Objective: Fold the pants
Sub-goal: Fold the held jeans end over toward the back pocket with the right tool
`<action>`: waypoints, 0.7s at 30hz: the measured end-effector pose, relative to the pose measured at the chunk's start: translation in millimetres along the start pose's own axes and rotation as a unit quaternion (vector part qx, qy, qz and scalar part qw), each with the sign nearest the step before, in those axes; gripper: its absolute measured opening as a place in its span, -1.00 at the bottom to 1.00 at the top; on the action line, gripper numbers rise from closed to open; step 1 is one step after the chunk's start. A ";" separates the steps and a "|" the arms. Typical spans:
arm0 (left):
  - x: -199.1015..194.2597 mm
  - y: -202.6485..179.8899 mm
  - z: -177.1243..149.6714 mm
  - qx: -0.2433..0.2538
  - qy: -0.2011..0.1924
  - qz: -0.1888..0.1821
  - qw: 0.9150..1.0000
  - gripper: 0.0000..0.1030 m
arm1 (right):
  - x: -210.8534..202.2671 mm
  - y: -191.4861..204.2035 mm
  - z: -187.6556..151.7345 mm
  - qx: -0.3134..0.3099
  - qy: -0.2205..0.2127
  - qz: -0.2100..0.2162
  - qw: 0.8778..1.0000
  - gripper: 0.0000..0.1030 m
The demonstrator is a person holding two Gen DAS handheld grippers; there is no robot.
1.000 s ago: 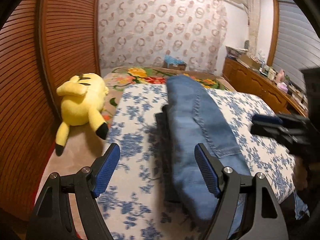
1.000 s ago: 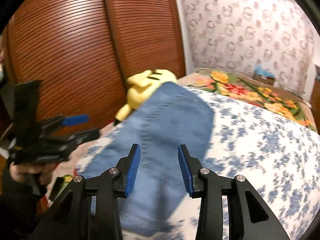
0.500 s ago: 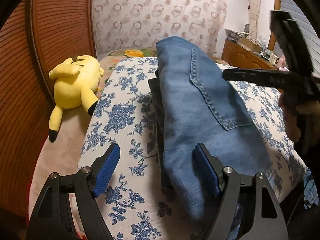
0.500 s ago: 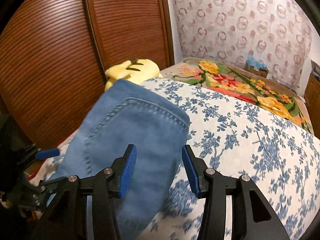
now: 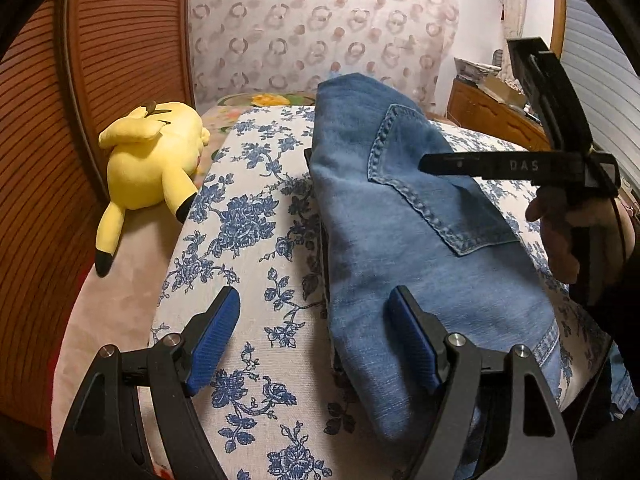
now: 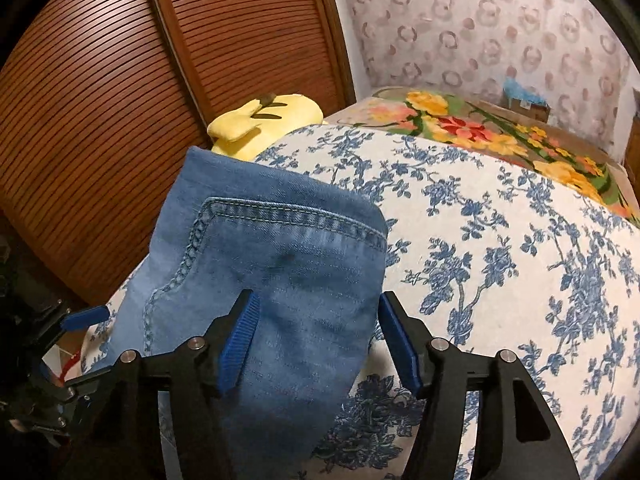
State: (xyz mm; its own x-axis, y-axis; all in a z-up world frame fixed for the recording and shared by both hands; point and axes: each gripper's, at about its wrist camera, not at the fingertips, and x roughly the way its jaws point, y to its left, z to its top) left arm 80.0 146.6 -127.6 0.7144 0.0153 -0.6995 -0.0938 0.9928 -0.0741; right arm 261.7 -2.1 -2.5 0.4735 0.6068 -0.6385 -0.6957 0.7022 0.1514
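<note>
Yellow plush toy (image 5: 152, 160): beside bed (image 5: 256, 240). Left hand-held gripper (image 5: 316, 340): open, empty. Jeans (image 5: 400, 220): folded on bed; likely soft, weighty denim; take thick folded edge. Right hand-held gripper (image 6: 316, 340): jaws just widening, astride denim, not pinching.

A: Clearance around the folded jeans (image 5: 404, 240)?

B: Left of the jeans, the floral bedcover (image 5: 256, 264) lies bare up to its edge; beyond that edge the yellow plush toy (image 5: 154, 162) blocks passage, backed by the slatted wooden doors (image 6: 100, 92).

A: Right of the jeans?

B: Bare bedcover, wide; the right gripper (image 5: 424, 164) reaches over the jeans there; past the jeans, a bright flowered blanket (image 6: 472, 124).
</note>
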 end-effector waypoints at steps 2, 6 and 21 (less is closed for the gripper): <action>0.4 -0.3 -0.5 0.000 0.001 0.000 1.000 0.51 | 5.0 -0.3 0.0 -0.001 0.006 0.004 1.000 0.28; 0.9 -1.1 -0.9 0.001 0.002 0.003 1.000 0.51 | 13.8 -6.9 0.8 0.001 0.011 0.018 1.000 0.30; 9.4 7.2 3.7 -0.004 0.010 -0.007 1.000 0.51 | 41.1 -33.6 16.2 0.018 0.038 0.118 0.992 0.07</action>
State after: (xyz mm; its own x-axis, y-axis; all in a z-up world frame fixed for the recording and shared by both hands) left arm 88.5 154.3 -132.1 0.7024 -0.0017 -0.7118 -0.0887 0.9920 -0.0899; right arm 313.2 5.2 -21.6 0.2575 0.7267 -0.6368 -0.7622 0.5578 0.3284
